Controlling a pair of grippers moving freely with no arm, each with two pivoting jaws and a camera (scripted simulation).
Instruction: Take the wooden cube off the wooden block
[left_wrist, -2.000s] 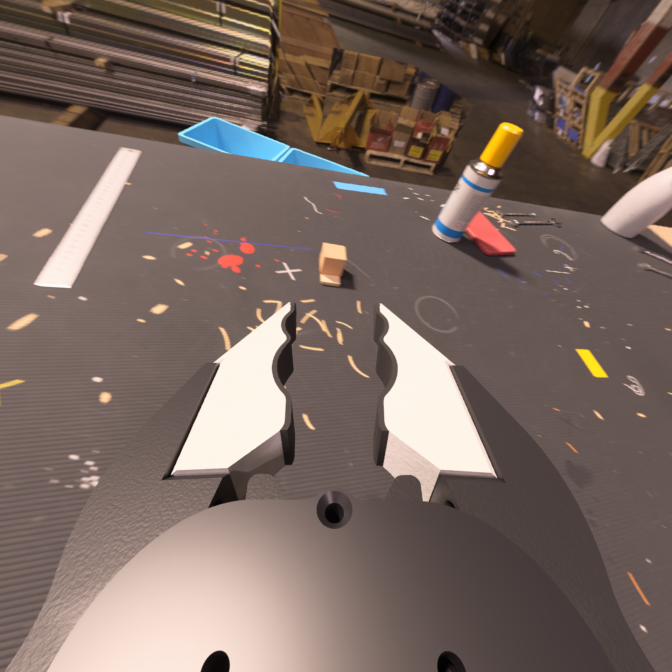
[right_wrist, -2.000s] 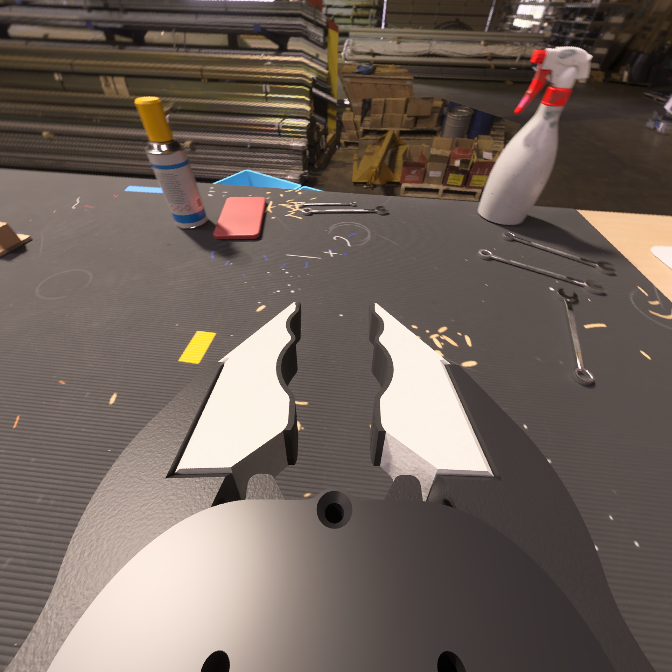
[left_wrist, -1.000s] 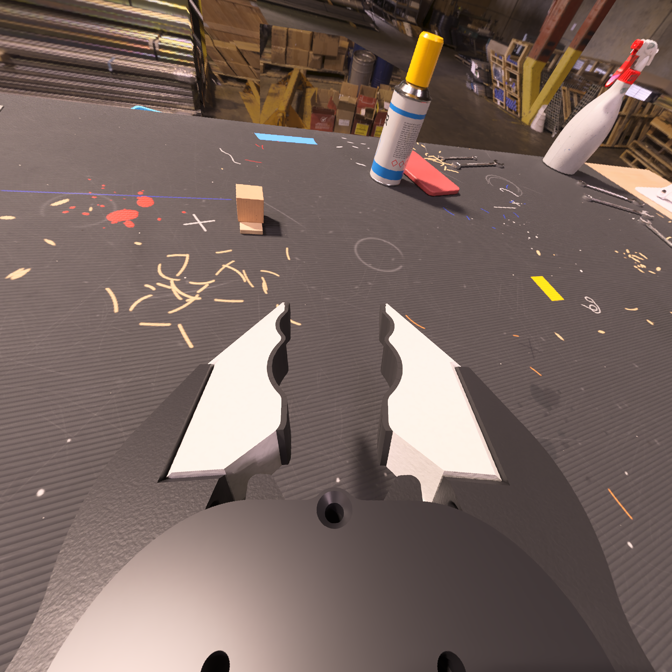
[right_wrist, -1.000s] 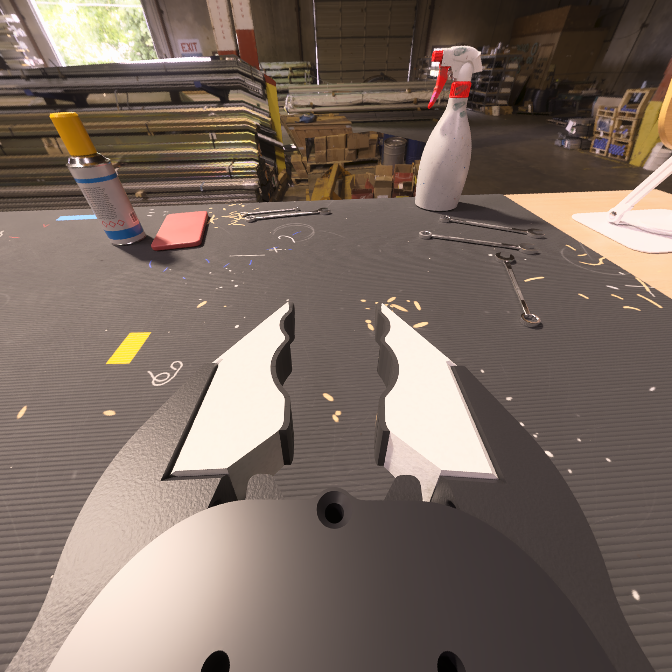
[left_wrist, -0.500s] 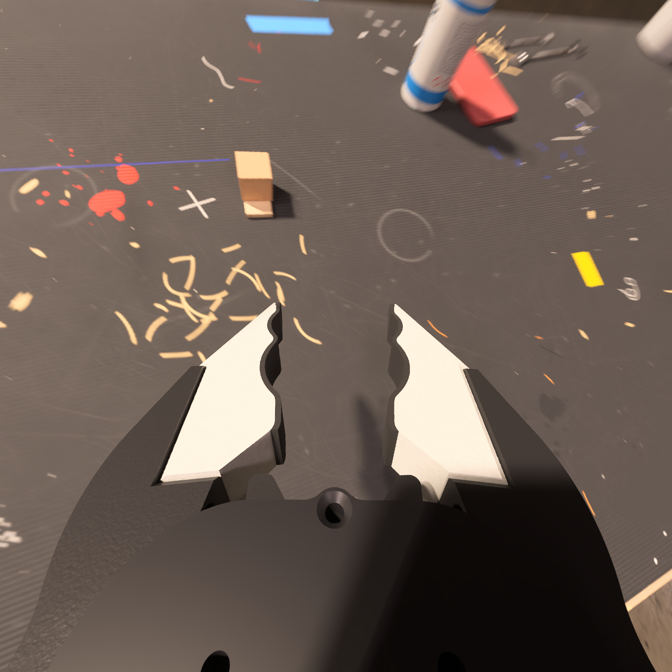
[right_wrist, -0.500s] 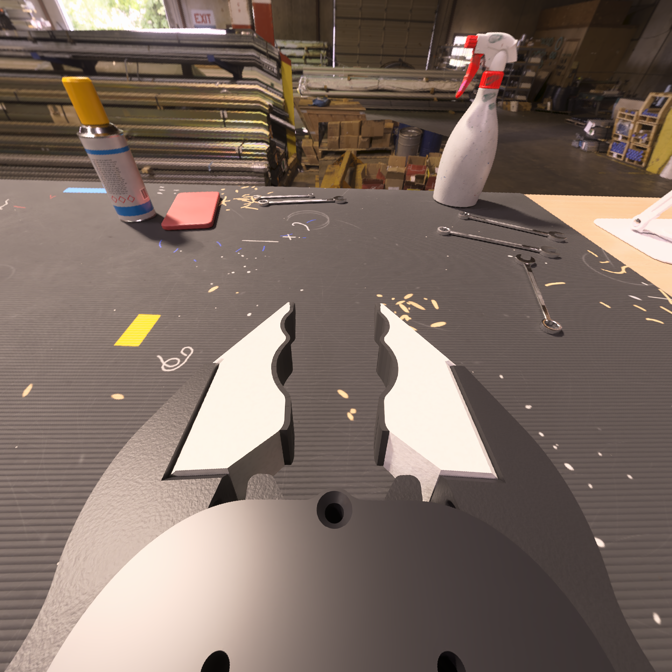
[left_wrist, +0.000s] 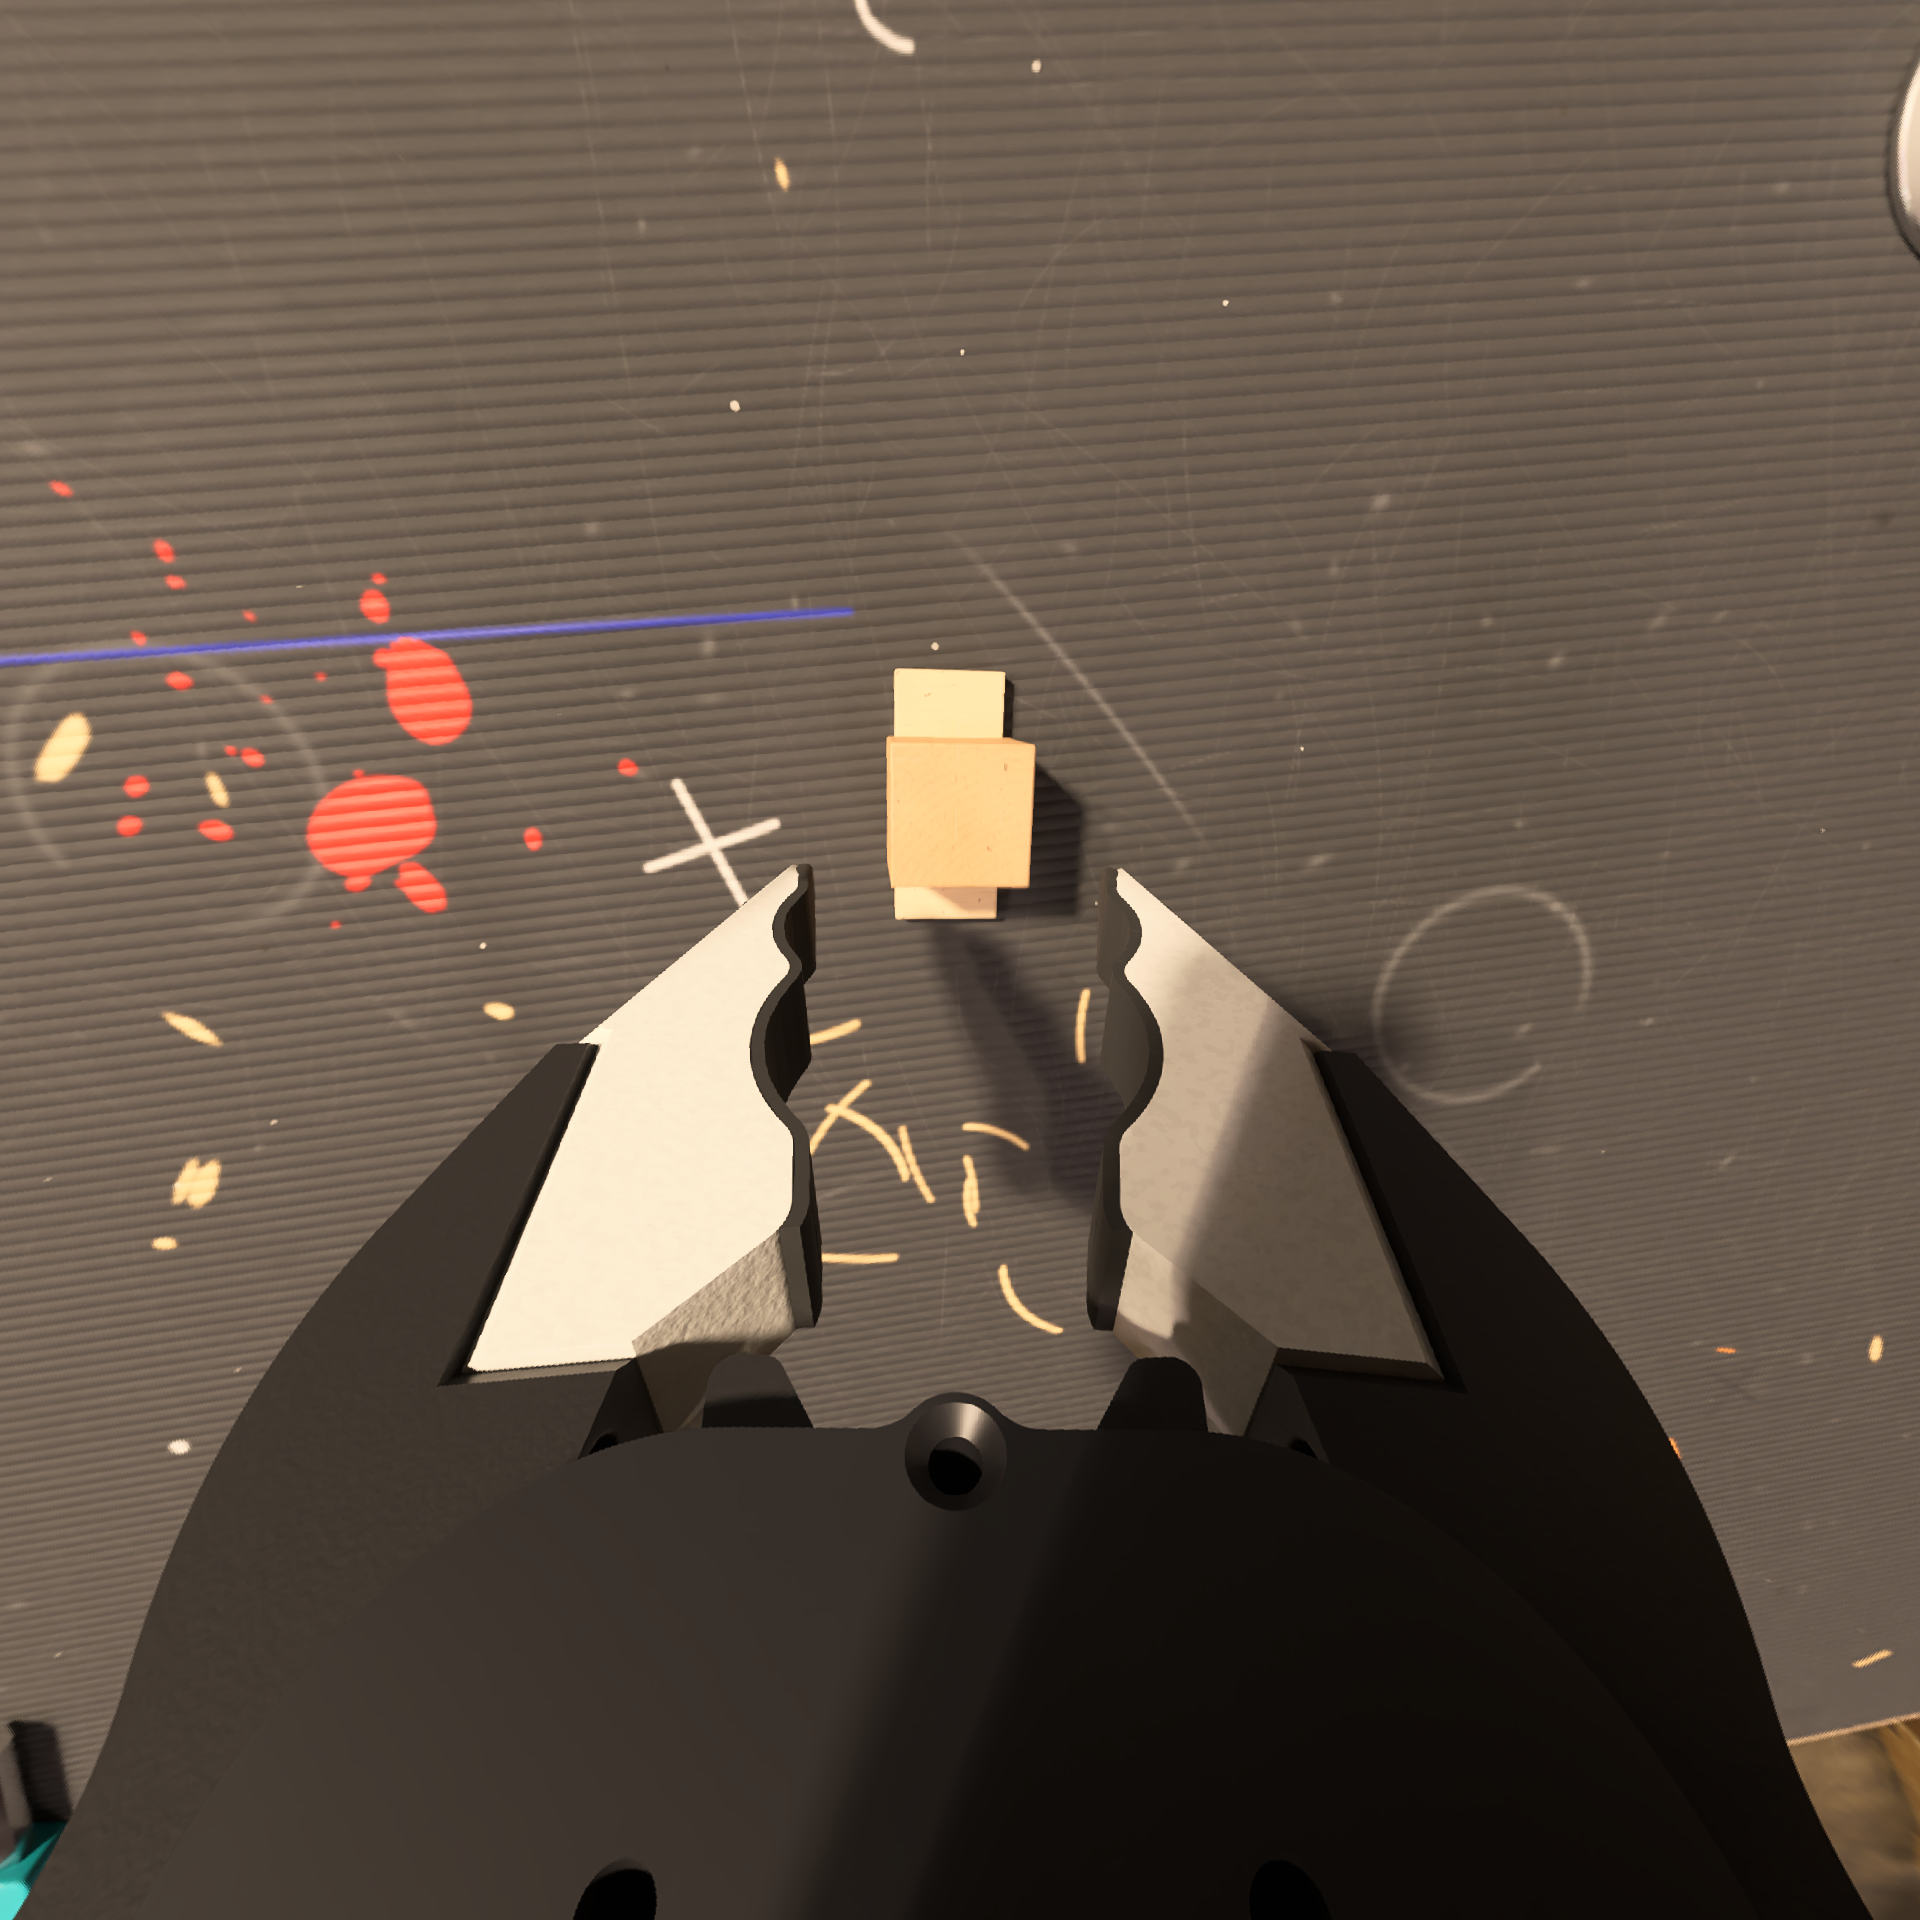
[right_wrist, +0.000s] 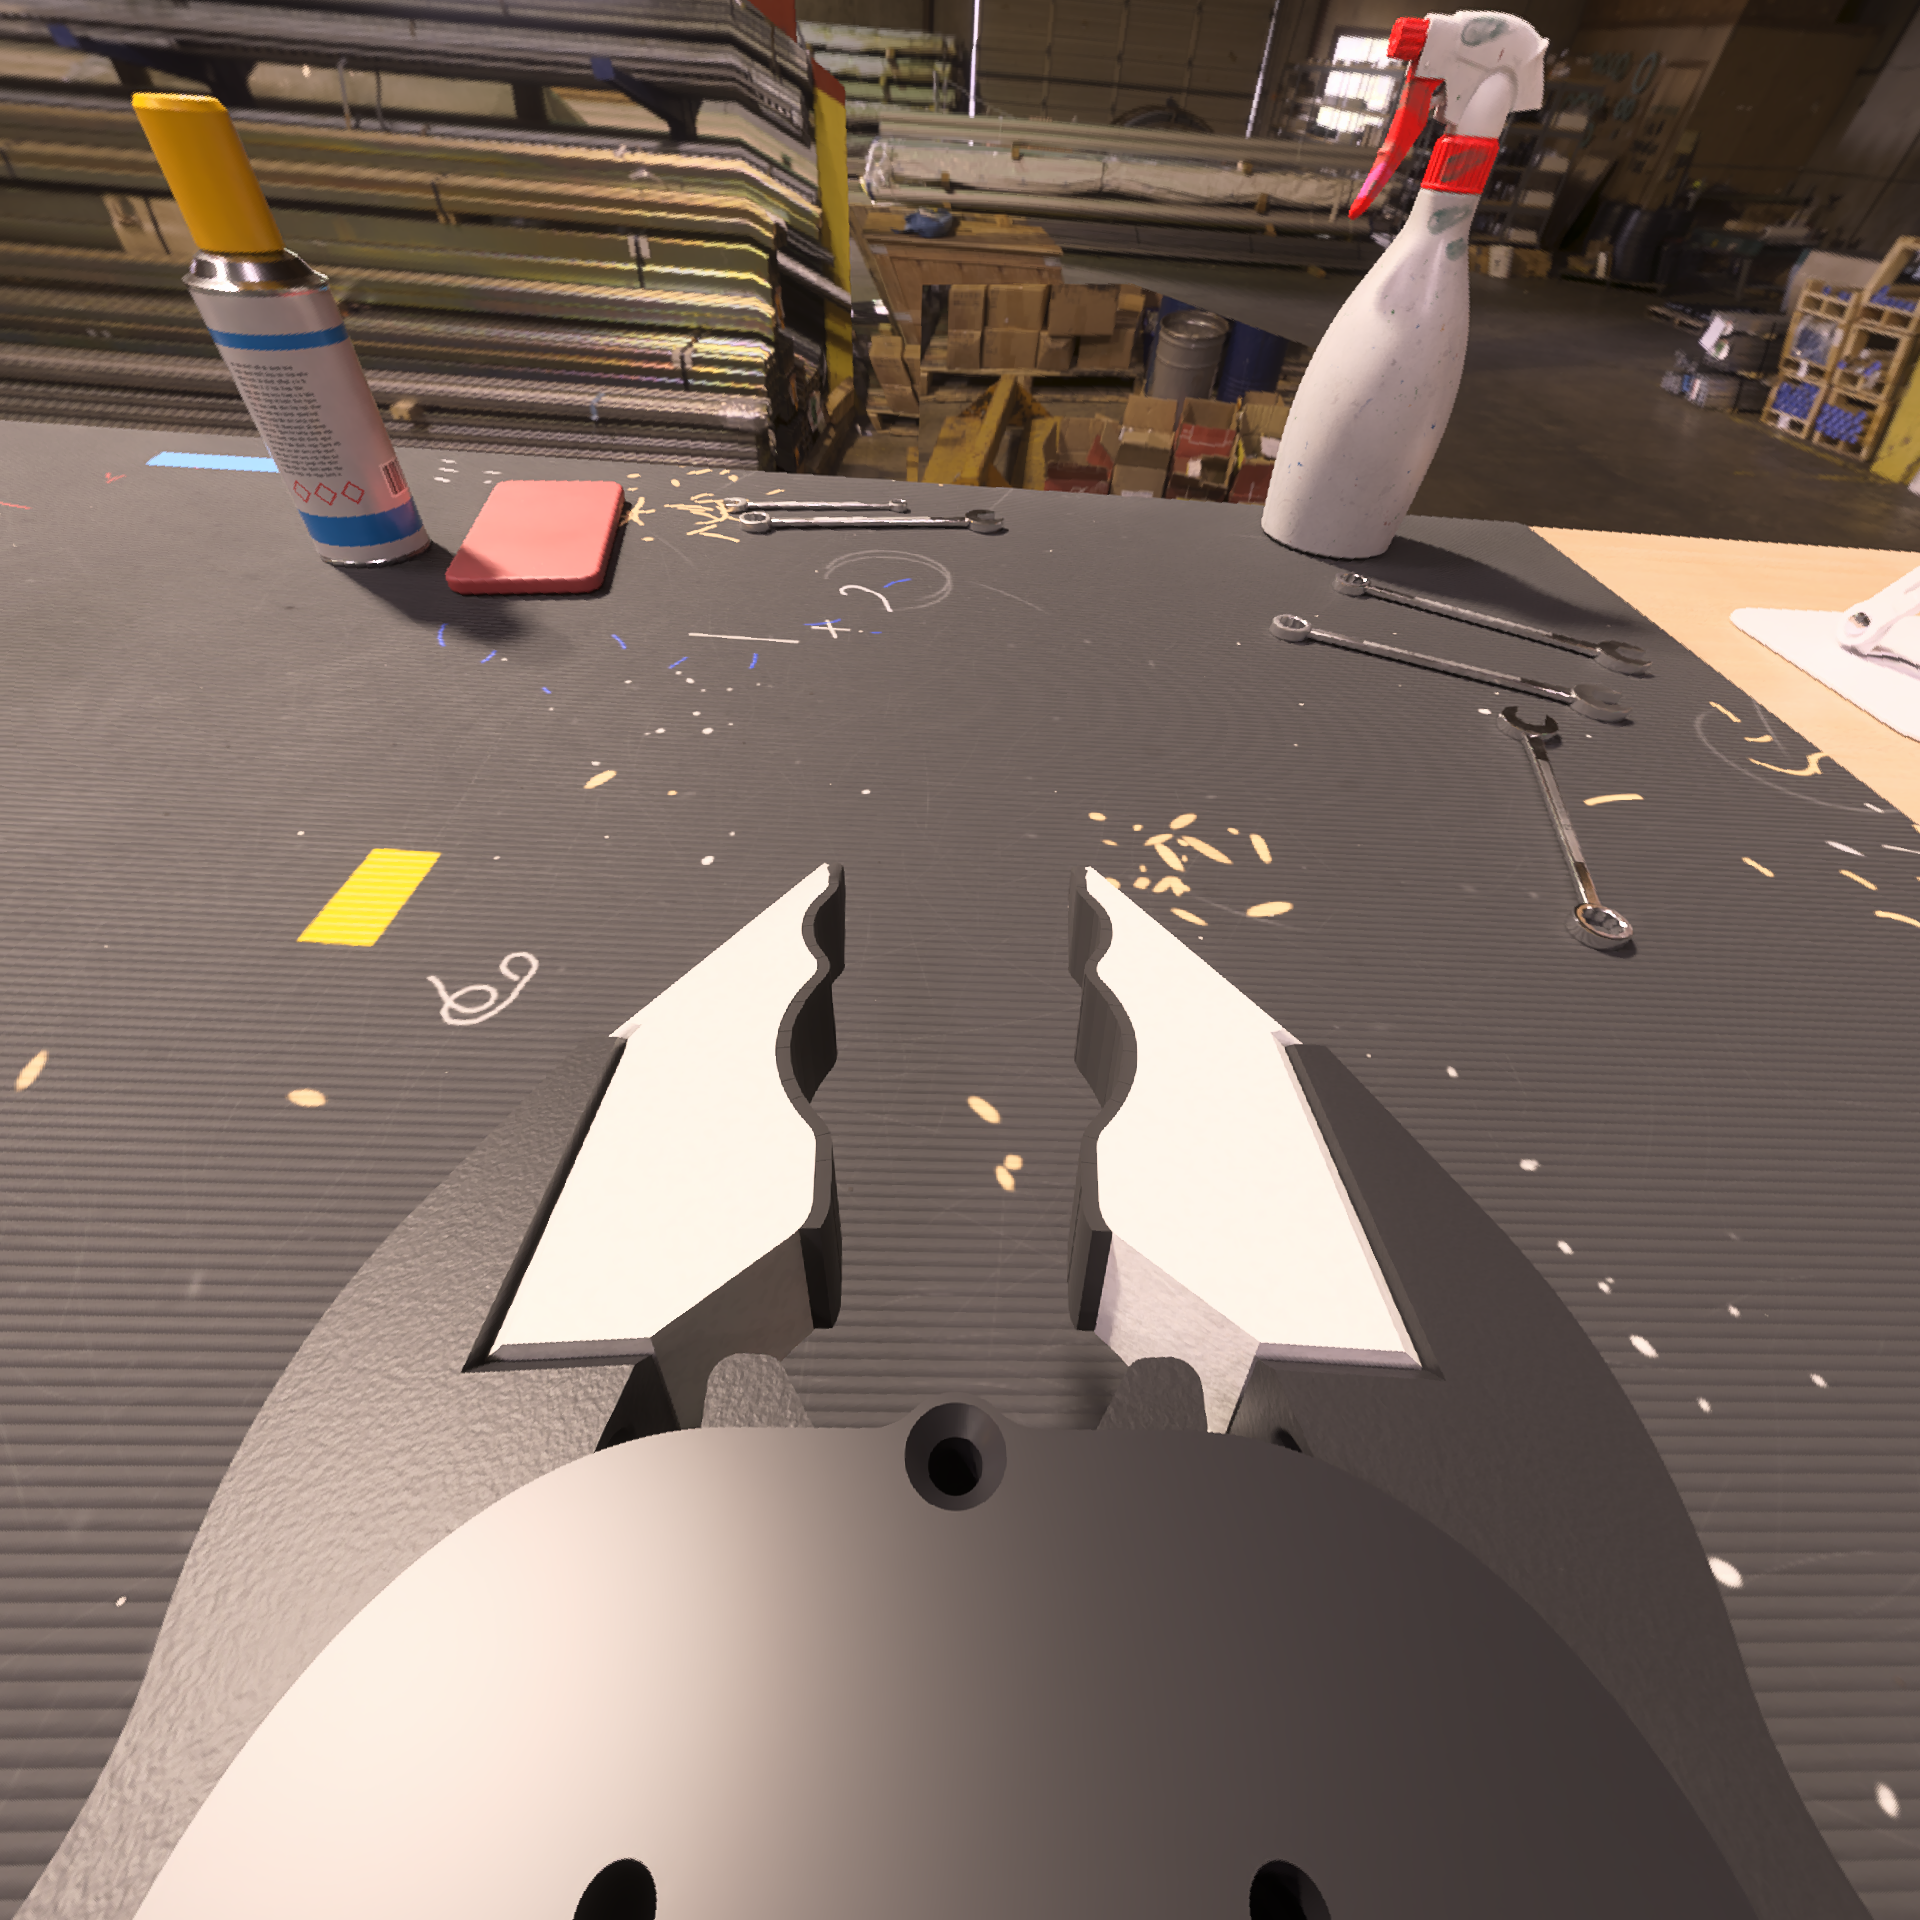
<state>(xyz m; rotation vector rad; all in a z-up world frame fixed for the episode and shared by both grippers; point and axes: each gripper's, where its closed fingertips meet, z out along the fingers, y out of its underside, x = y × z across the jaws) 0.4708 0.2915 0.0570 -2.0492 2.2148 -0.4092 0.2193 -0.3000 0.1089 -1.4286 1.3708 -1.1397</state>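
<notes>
The left gripper hangs above the mat, jaws spread wide and empty, just short of the wooden cube sitting on the wooden block. The right gripper is likewise parted, holding nothing.

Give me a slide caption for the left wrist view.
Open left gripper poised above the wooden cube, which sits on the wooden block.

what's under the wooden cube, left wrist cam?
The wooden block: its pale ends stick out past the wooden cube on the far and near sides. Its middle is covered by the cube, so the contact face can't be seen.
</notes>
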